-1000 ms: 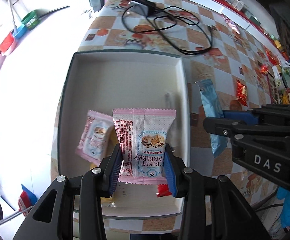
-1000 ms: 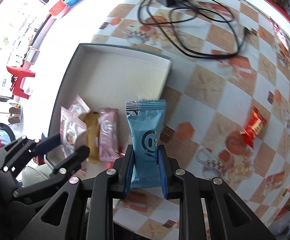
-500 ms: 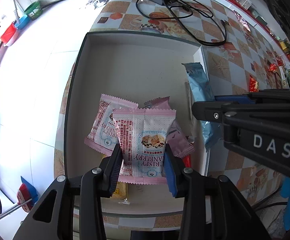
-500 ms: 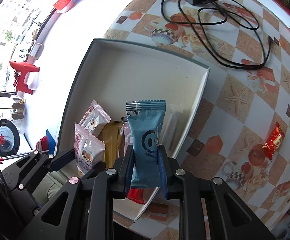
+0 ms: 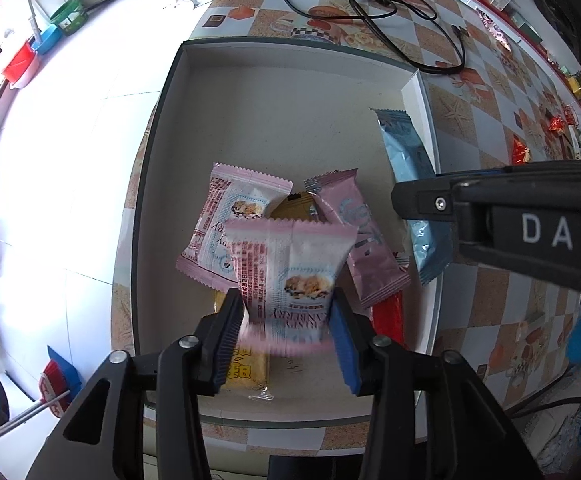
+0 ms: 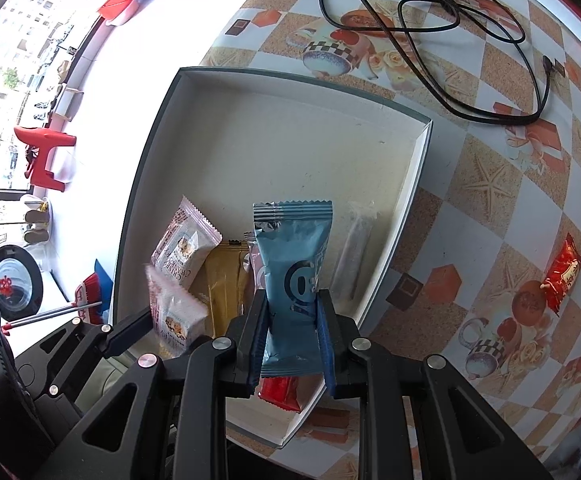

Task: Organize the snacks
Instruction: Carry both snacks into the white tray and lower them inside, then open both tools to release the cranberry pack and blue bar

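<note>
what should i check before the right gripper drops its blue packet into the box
1. Left gripper letting go: ok, jaws opening, the pink cranberry packet blurred between them.
2. Right gripper grip: ok, shut on the blue packet.
3. Blue packet over the white box: ok in the right wrist view, near the right wall.
4. Free floor in the box: ok, far half bare.
5. Grippers apart: cannot tell, they are close.
6. Black cable outside the box: ok.
</note>
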`<action>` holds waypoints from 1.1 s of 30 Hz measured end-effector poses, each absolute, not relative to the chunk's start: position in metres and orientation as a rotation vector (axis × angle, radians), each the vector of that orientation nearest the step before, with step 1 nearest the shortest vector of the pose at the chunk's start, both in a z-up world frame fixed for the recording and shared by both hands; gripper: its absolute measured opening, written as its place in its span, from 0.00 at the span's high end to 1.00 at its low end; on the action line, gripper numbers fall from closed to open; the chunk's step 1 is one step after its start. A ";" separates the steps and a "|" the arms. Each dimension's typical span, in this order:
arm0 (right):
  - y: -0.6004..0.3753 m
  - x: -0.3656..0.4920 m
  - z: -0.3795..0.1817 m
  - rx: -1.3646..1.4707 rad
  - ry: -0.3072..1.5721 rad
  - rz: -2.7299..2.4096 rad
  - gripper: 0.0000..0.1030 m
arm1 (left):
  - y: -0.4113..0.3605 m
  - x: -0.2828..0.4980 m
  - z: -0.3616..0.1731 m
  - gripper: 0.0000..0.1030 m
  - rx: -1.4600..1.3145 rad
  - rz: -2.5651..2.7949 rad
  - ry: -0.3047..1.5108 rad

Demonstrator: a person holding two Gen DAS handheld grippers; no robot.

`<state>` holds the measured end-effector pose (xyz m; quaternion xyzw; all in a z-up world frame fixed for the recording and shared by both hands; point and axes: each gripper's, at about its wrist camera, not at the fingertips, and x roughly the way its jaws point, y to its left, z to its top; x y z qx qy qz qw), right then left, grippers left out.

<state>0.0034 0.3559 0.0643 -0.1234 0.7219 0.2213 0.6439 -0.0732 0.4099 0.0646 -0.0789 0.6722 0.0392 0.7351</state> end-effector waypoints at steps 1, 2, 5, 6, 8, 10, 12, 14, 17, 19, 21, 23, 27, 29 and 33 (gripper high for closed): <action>0.355 0.004 0.064 -0.277 1.648 0.497 0.76 | 0.410 -0.073 0.065 0.42 -0.168 0.091 1.478; 0.353 0.005 0.064 -0.271 1.653 0.490 0.76 | 0.410 -0.073 0.065 0.32 -0.164 0.096 1.476; 0.347 0.007 0.063 -0.261 1.660 0.463 0.68 | 0.410 -0.072 0.069 0.23 -0.163 0.104 1.462; 0.344 0.008 0.064 -0.258 1.658 0.453 0.57 | 0.410 -0.072 0.069 0.23 -0.164 0.103 1.463; 0.337 0.010 0.068 -0.248 1.635 0.436 0.20 | 0.407 -0.070 0.069 0.23 -0.162 0.100 1.468; 0.330 0.013 0.070 -0.233 1.632 0.418 0.20 | 0.406 -0.070 0.070 0.23 -0.160 0.098 1.468; 0.321 0.016 0.069 -0.228 1.636 0.385 0.20 | 0.403 -0.070 0.069 0.23 -0.157 0.094 1.472; 0.310 0.020 0.067 -0.213 1.641 0.355 0.00 | 0.400 -0.070 0.070 0.23 -0.147 0.088 1.473; 0.287 0.027 0.066 -0.180 1.646 0.297 0.00 | 0.393 -0.070 0.072 0.23 -0.133 0.074 1.472; 0.270 0.034 0.065 -0.166 1.652 0.247 0.00 | 0.389 -0.068 0.073 0.23 -0.129 0.067 1.474; 0.248 0.045 0.065 -0.148 1.652 0.189 0.00 | 0.386 -0.067 0.073 0.23 -0.123 0.061 1.477; 0.229 0.054 0.065 -0.134 1.646 0.137 0.00 | 0.383 -0.066 0.074 0.23 -0.115 0.055 1.477; 0.182 0.075 0.064 -0.069 1.647 0.018 0.00 | 0.377 -0.065 0.076 0.23 -0.101 0.043 1.476; 0.160 0.084 0.062 -0.029 1.647 -0.046 0.00 | 0.375 -0.064 0.077 0.23 -0.090 0.034 1.477; 0.124 0.101 0.058 0.076 1.642 -0.124 0.00 | 0.371 -0.064 0.079 0.23 -0.072 0.019 1.478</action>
